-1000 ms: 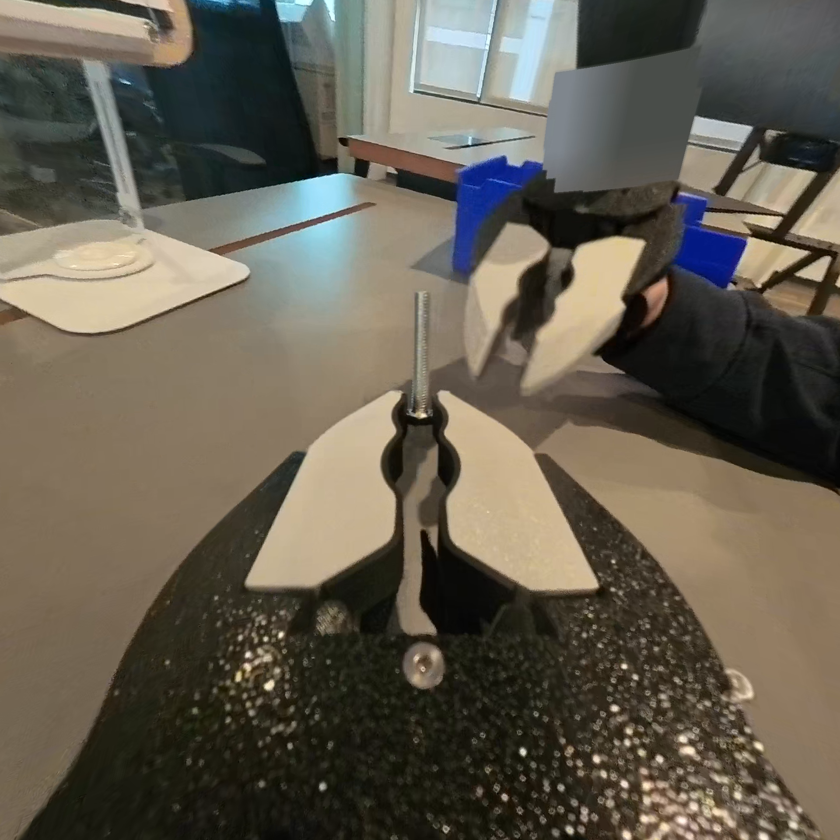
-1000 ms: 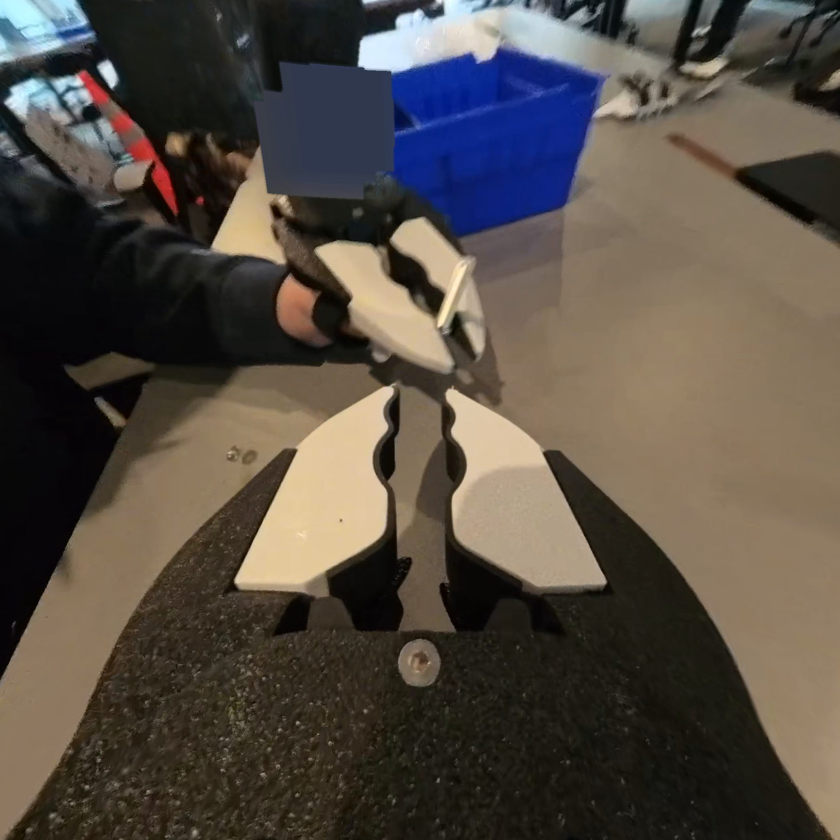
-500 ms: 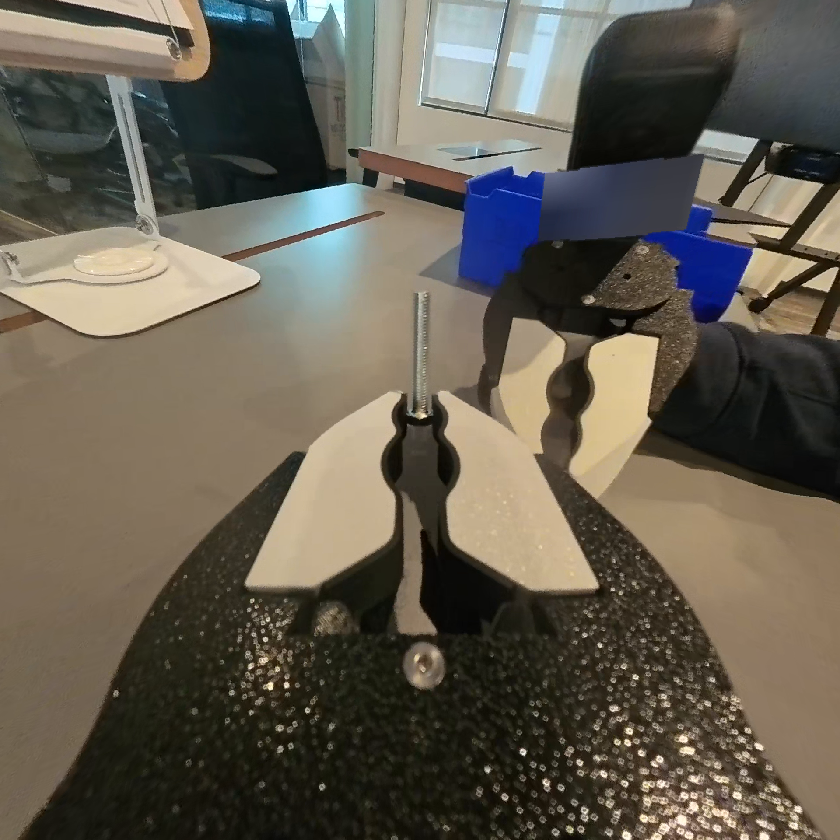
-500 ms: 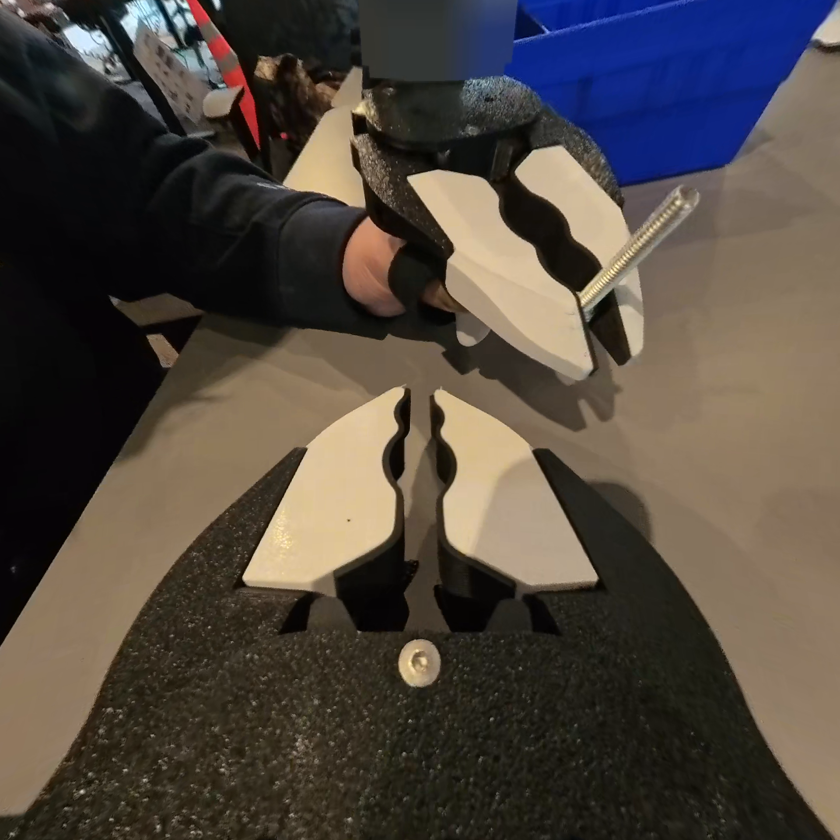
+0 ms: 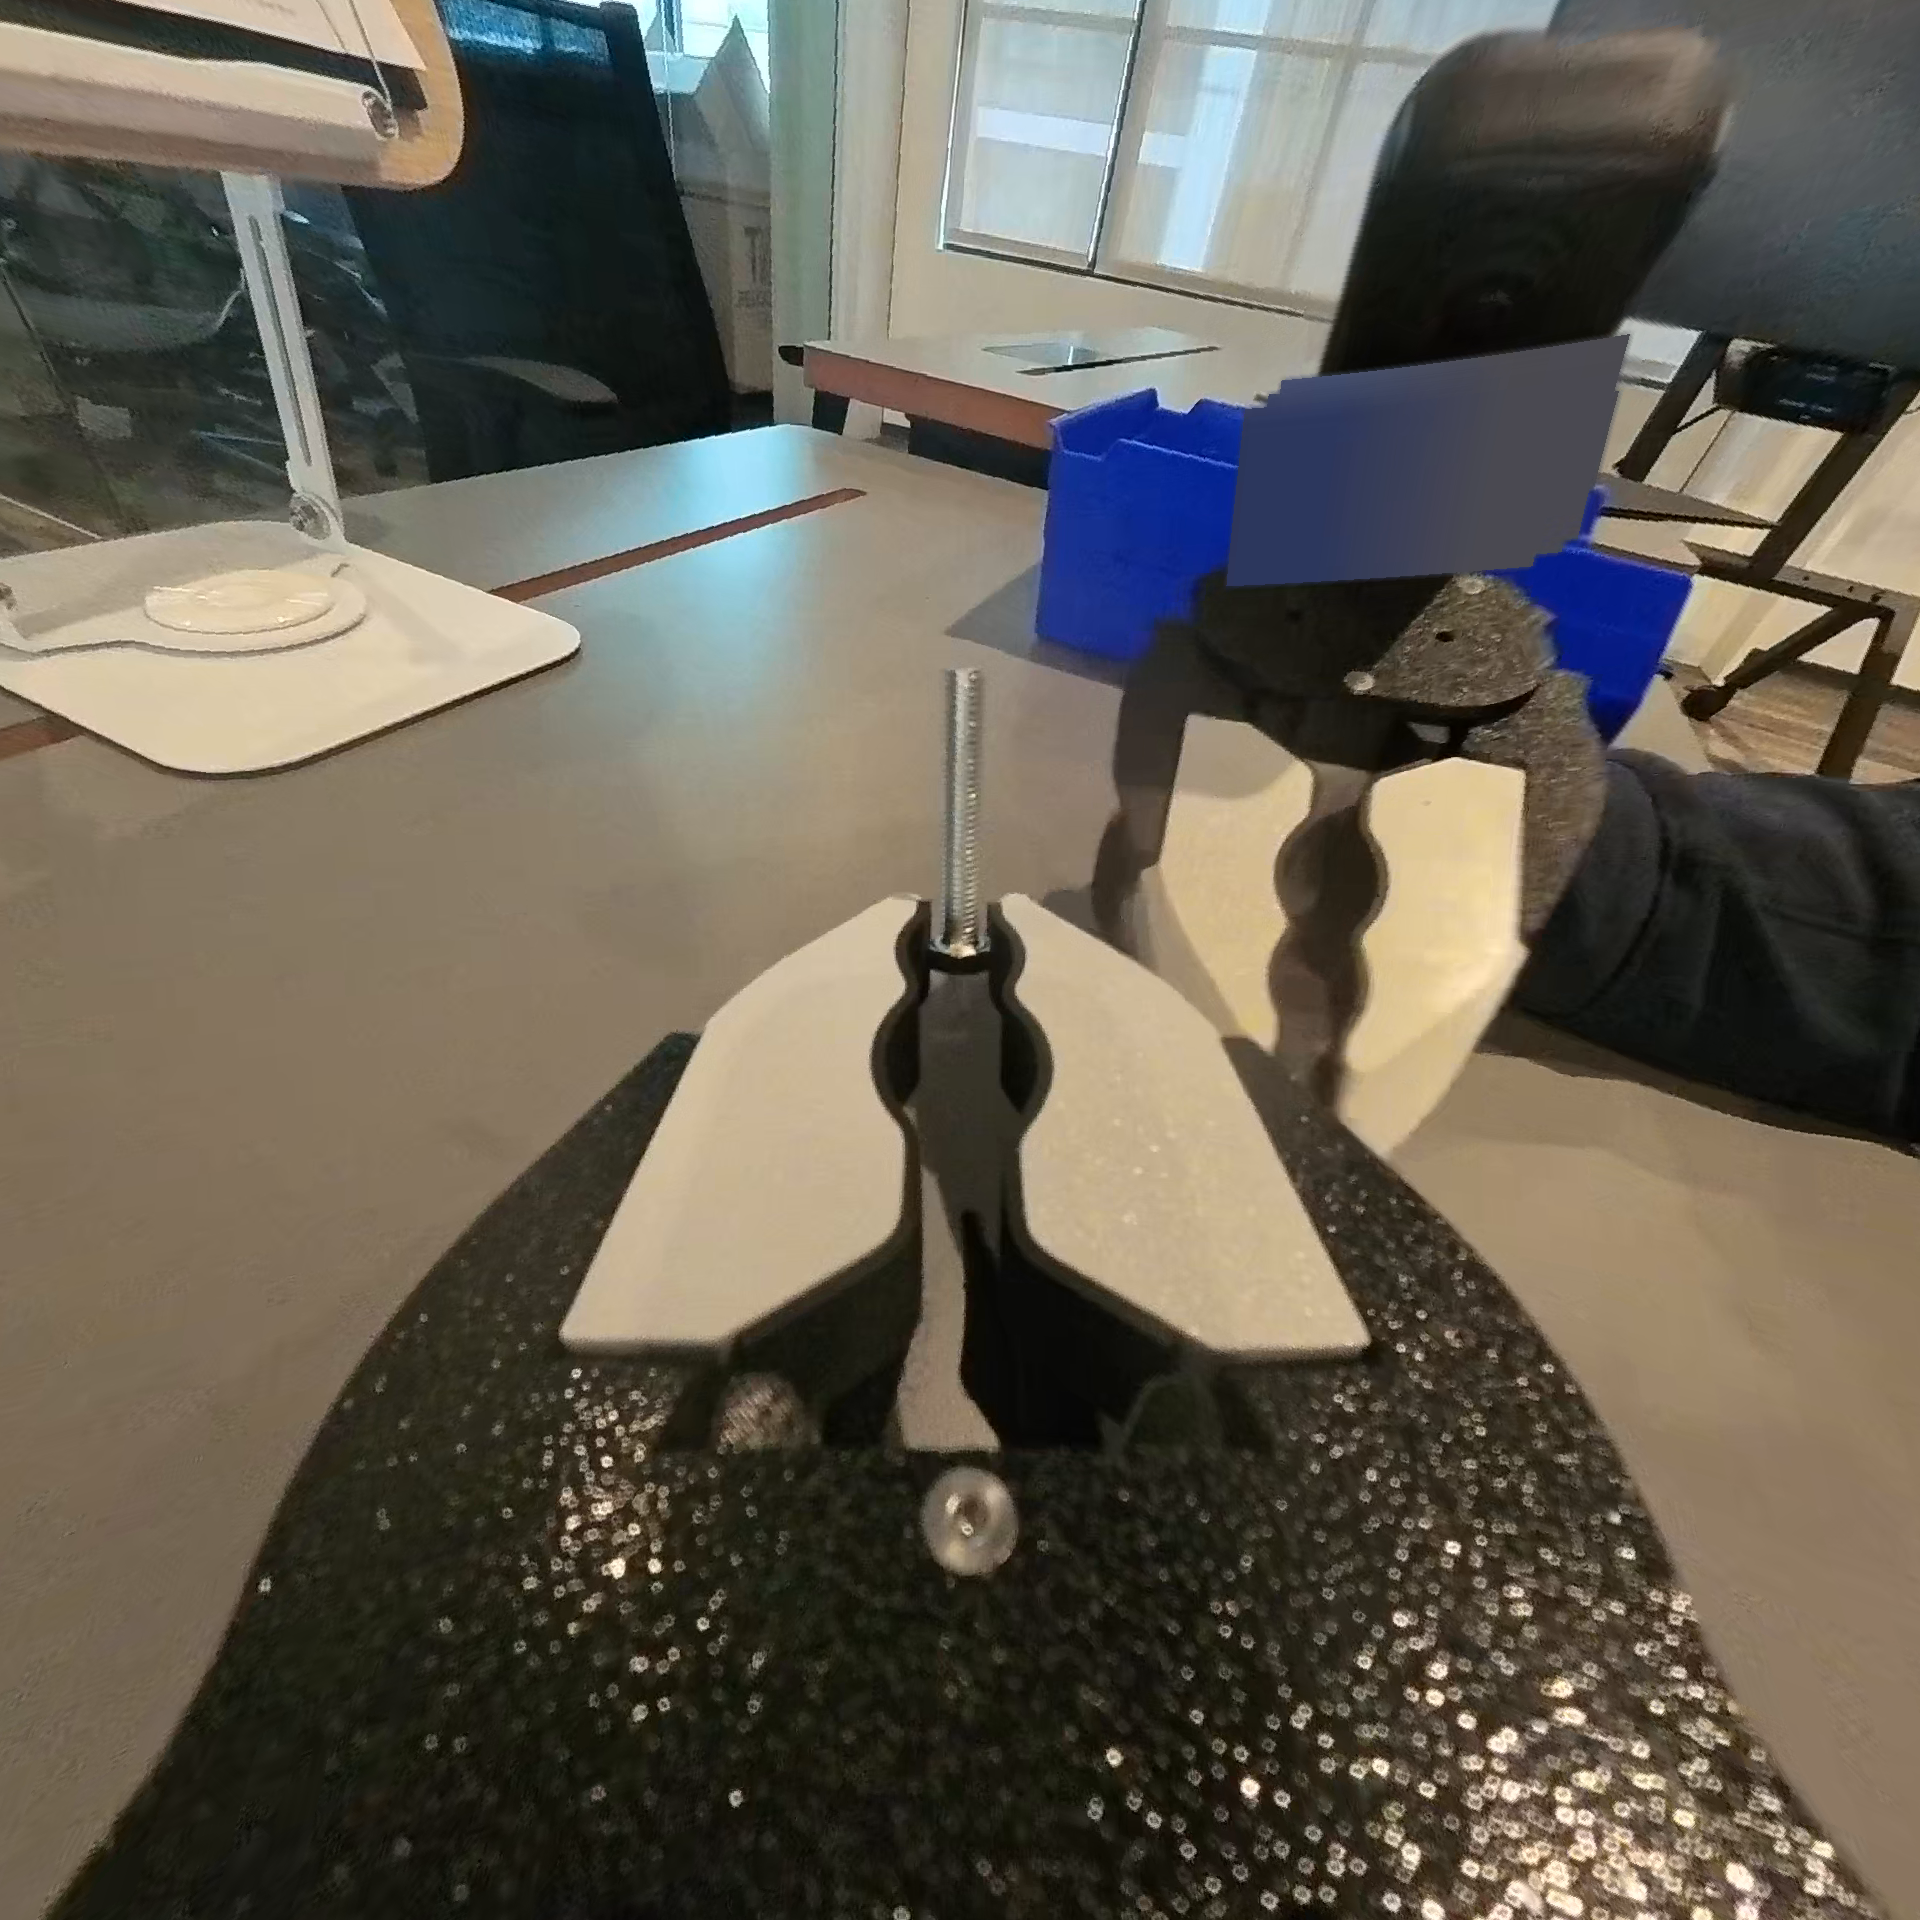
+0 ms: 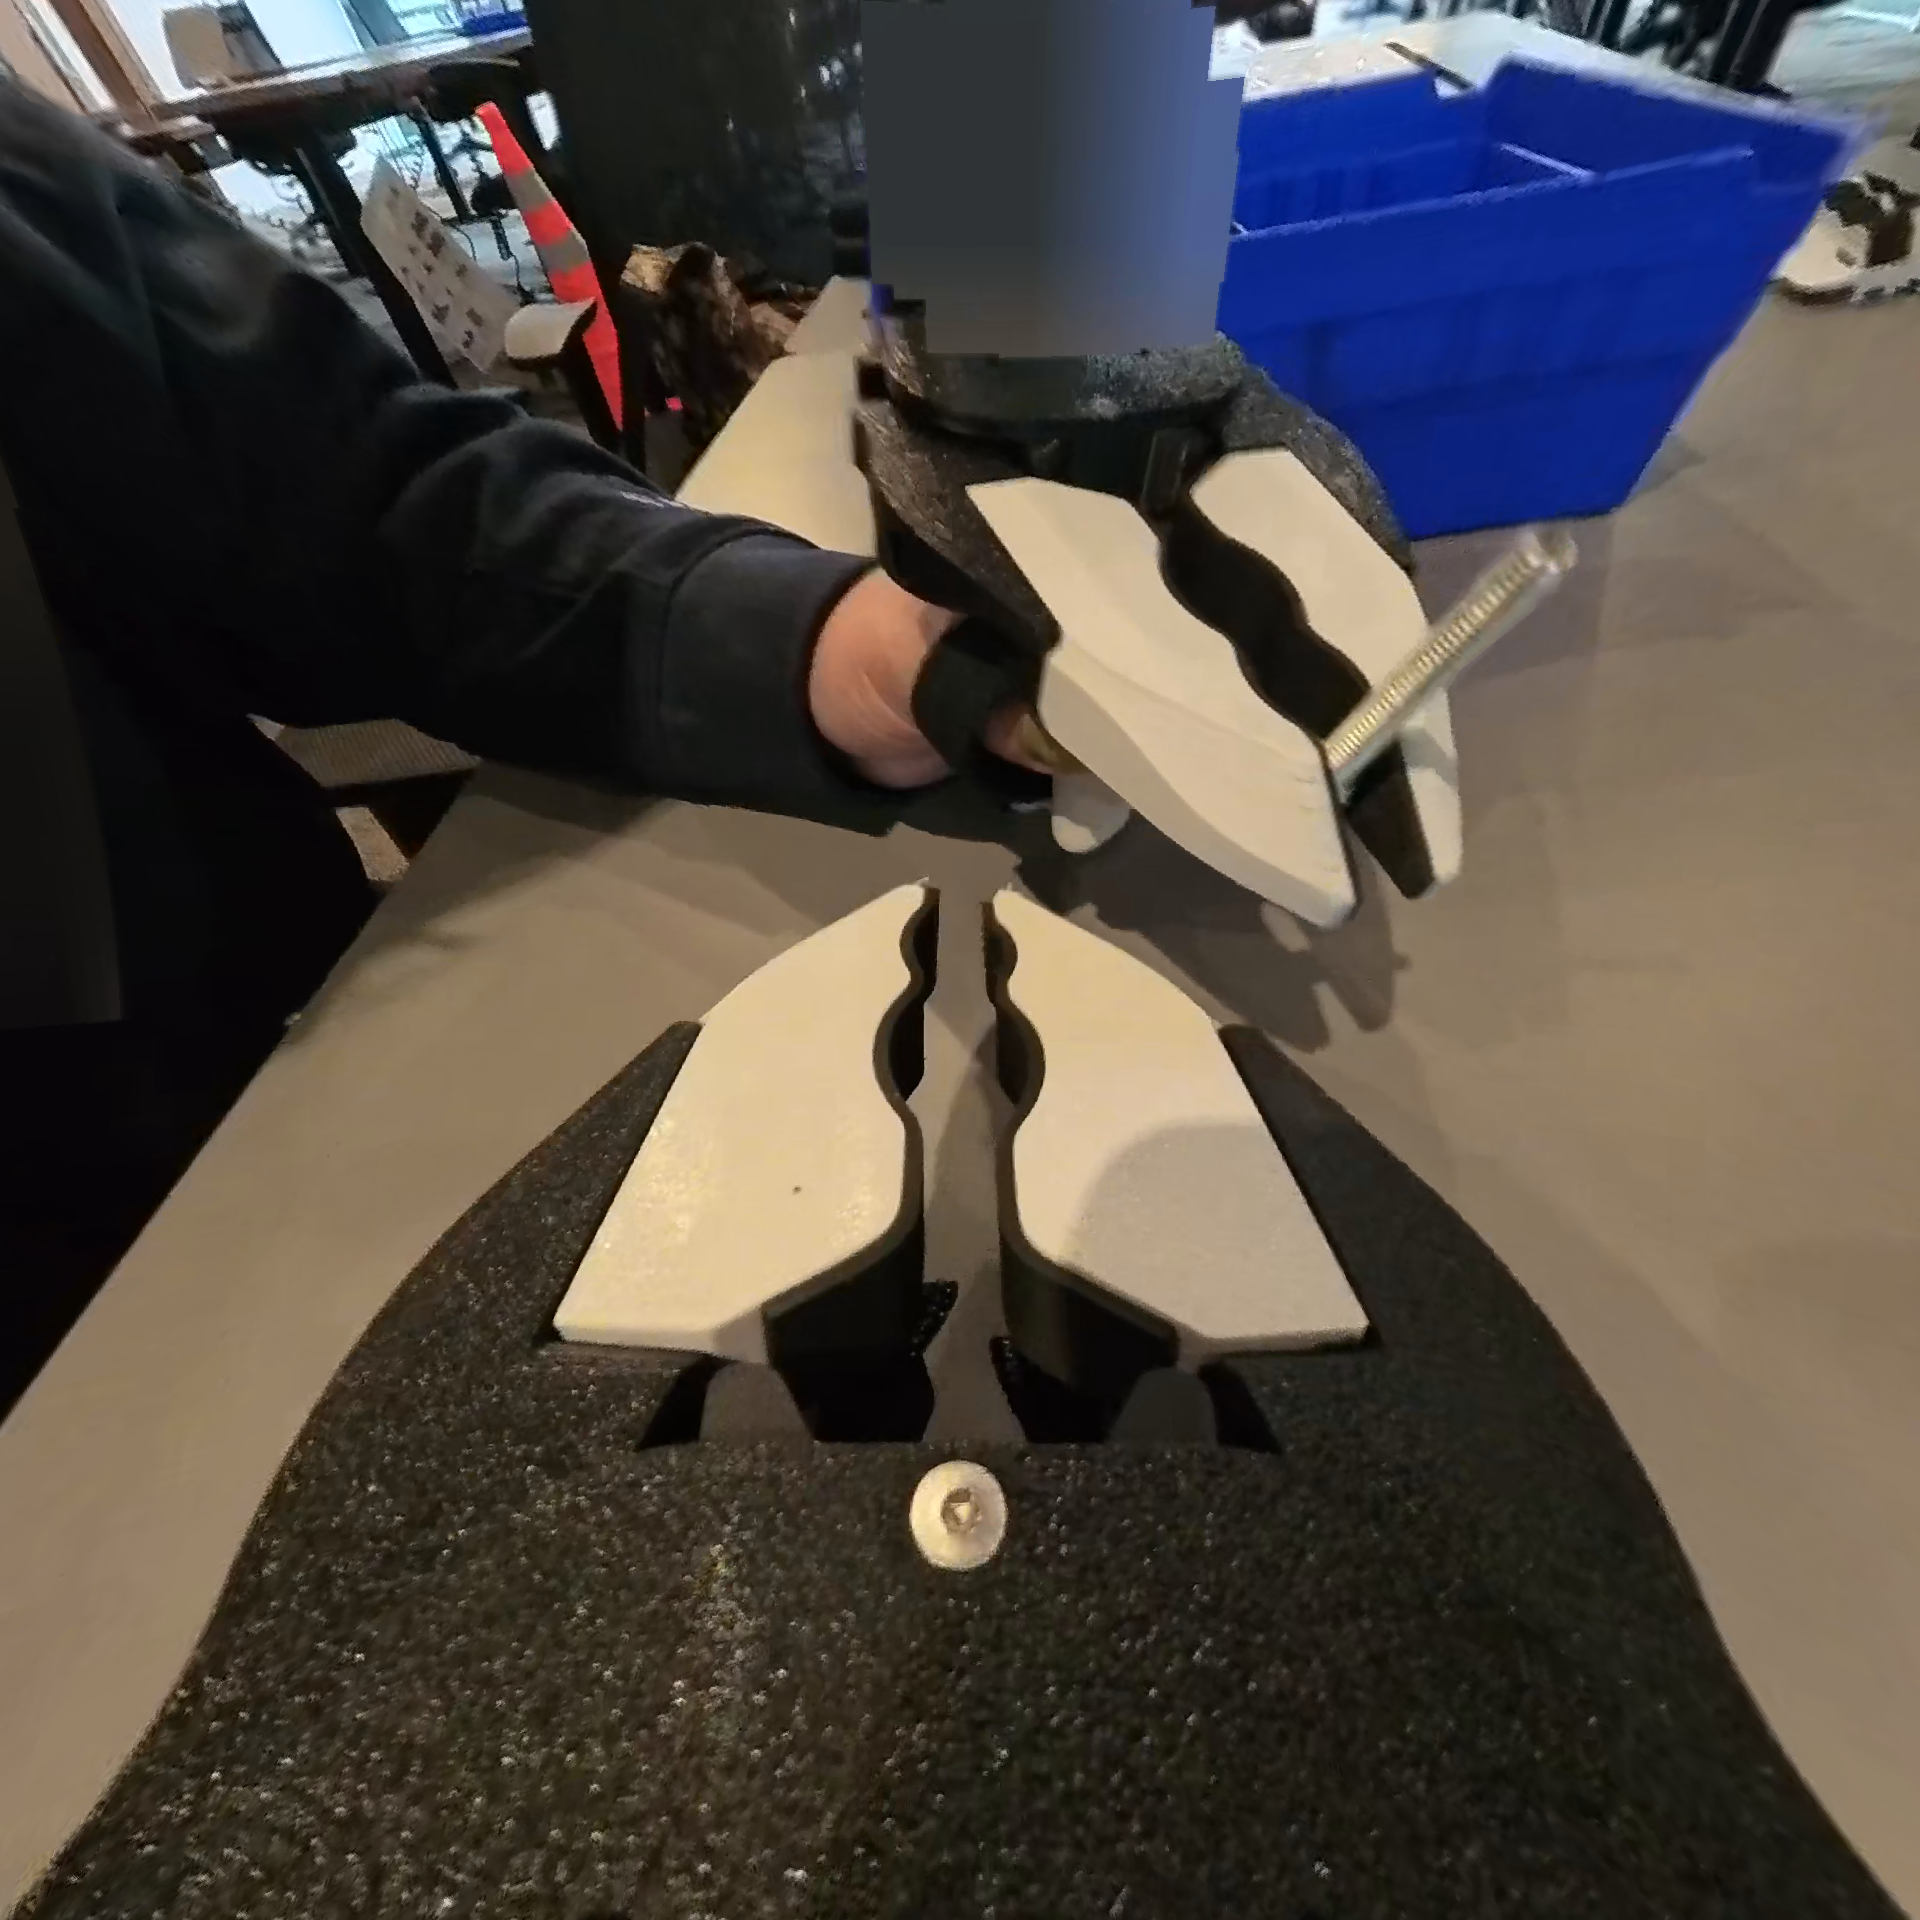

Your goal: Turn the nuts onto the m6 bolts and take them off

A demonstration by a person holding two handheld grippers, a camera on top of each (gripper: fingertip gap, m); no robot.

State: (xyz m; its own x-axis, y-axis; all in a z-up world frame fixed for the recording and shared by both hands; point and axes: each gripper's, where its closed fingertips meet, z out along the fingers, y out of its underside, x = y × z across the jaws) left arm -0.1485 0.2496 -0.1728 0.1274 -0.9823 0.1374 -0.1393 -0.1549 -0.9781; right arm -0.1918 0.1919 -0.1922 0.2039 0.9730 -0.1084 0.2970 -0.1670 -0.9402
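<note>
My left gripper [image 5: 958, 935] is shut on the head end of a long silver threaded bolt [image 5: 961, 810], which stands up out of the fingertips. In the right wrist view the left gripper [image 6: 1377, 883] points down toward the grey table, with the bolt [image 6: 1455, 655] slanting up to the right. My right gripper [image 6: 961, 899] hovers low over the table just in front of it. Its jaws stand a narrow gap apart with nothing visible between them. In the left wrist view the right gripper [image 5: 1314, 1081] points down, close to the right of the bolt. No nut is in view.
A blue plastic bin [image 6: 1507, 312] stands at the back of the table, also seen in the left wrist view [image 5: 1122, 551]. A white stand base [image 5: 260, 665] lies at the far left. The table's edge [image 6: 343, 935] runs along the left, by the person's sleeve [image 6: 416, 582]. Across from one pair of fingers to the other is roughly 7 cm.
My right gripper came closer to the left one, tipped down toward the table, and its jaws narrowed. The left gripper kept hold of the bolt.
</note>
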